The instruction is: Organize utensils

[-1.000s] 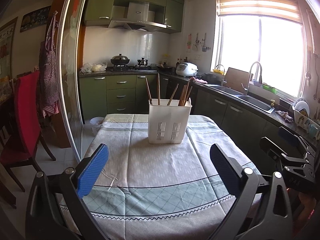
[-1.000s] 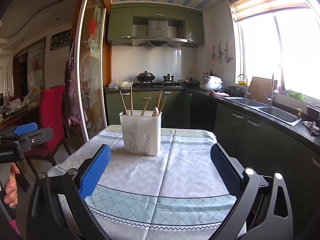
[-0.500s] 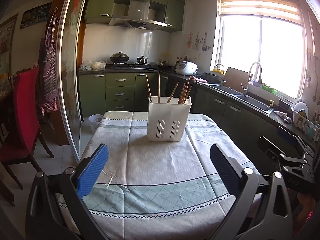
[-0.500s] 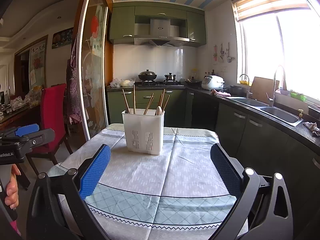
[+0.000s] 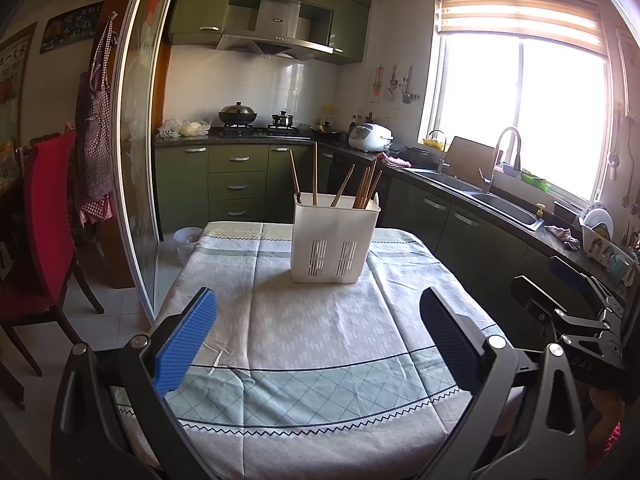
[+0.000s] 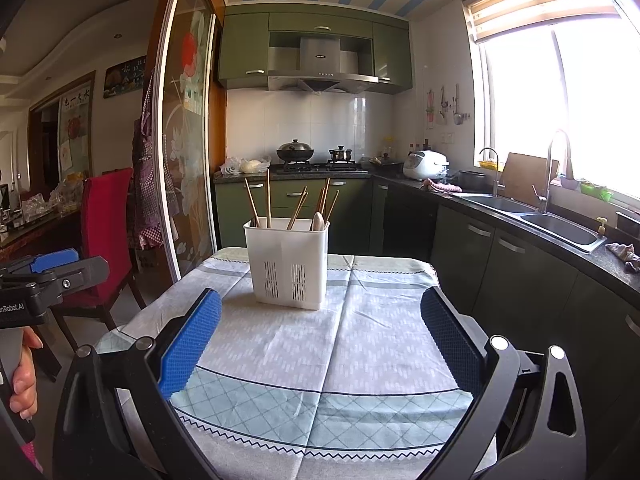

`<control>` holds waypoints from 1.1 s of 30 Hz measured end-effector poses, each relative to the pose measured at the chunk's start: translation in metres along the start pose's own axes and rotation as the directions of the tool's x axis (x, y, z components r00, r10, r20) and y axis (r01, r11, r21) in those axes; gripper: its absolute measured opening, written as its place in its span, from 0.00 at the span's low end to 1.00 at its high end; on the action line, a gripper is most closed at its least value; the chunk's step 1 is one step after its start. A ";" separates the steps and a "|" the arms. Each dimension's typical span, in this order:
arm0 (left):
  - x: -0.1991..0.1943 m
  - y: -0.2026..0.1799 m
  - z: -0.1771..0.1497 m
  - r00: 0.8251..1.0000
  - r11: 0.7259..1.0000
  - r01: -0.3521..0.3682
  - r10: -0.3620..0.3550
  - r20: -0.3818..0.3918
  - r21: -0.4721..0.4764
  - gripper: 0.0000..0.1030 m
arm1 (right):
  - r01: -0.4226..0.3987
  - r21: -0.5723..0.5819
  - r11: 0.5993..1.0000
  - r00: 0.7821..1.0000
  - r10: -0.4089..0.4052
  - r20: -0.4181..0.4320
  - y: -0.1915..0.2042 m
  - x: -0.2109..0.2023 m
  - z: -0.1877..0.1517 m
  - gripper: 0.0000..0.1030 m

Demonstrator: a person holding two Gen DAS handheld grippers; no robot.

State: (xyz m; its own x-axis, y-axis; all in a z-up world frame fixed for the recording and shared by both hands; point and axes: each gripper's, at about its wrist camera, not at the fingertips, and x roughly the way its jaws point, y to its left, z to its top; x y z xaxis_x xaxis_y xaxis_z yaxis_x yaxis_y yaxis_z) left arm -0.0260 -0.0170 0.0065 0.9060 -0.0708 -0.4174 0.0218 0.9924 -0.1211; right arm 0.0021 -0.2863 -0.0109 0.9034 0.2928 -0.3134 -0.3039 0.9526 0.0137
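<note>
The white utensil holder stands near the far edge of the table, with chopsticks sticking up (and one pale spoon). Both the left gripper and the right gripper have their jaws wide apart and hold nothing. To do well, go slowly to the holder, straight ahead and well apart from the jaws, and pinch one stick near its top.

red chair, rice cooker; sink
</note>
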 end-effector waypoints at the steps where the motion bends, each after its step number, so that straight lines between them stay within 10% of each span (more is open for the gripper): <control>1: 0.000 0.000 0.000 1.000 1.000 -0.001 0.001 0.000 -0.002 0.93 | 0.002 -0.001 1.000 1.000 -0.002 0.000 0.000 0.000 0.000 0.96; 33: 0.006 0.004 -0.001 0.999 1.000 -0.007 0.006 -0.032 -0.014 0.93 | 0.001 -0.010 1.000 1.000 -0.001 -0.015 -0.002 0.004 -0.005 0.96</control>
State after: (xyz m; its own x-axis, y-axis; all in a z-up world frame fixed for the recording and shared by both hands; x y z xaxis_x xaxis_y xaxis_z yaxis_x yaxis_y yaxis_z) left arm -0.0212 -0.0136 0.0030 0.8922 -0.0677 -0.4465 0.0099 0.9914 -0.1305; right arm 0.0051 -0.2877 -0.0165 0.8992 0.2904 -0.3272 -0.3059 0.9521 0.0043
